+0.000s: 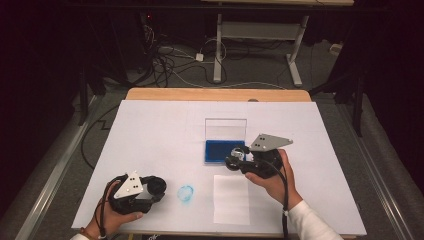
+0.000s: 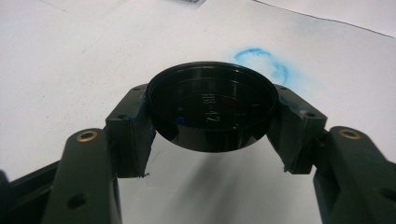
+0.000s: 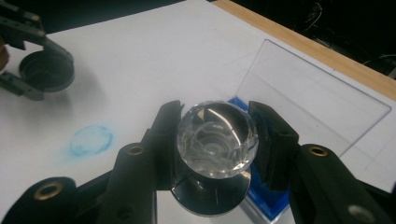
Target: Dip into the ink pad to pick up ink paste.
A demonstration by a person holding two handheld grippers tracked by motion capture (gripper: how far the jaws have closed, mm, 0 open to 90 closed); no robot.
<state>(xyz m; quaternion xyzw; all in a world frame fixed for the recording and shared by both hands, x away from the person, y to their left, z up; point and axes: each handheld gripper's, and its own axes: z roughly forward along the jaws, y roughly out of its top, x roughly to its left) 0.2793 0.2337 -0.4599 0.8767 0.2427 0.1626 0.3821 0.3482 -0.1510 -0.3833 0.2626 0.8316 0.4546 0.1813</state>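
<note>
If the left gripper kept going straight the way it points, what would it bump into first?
Probably nothing solid: the left gripper, shut on a black round cap, points across the white table sheet toward a blue ring smudge. Beyond that the way looks free, though depth is hard to judge.

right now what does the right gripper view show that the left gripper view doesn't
Right gripper view alone: the right hand-held gripper shut on a clear faceted knob, above a blue stamp pad whose clear lid stands open.
Left gripper view alone: raised lettering inside the black round cap, close up between the left hand-held gripper jaws.
Both: the white sheet, the blue ring stain and that cap.
</note>
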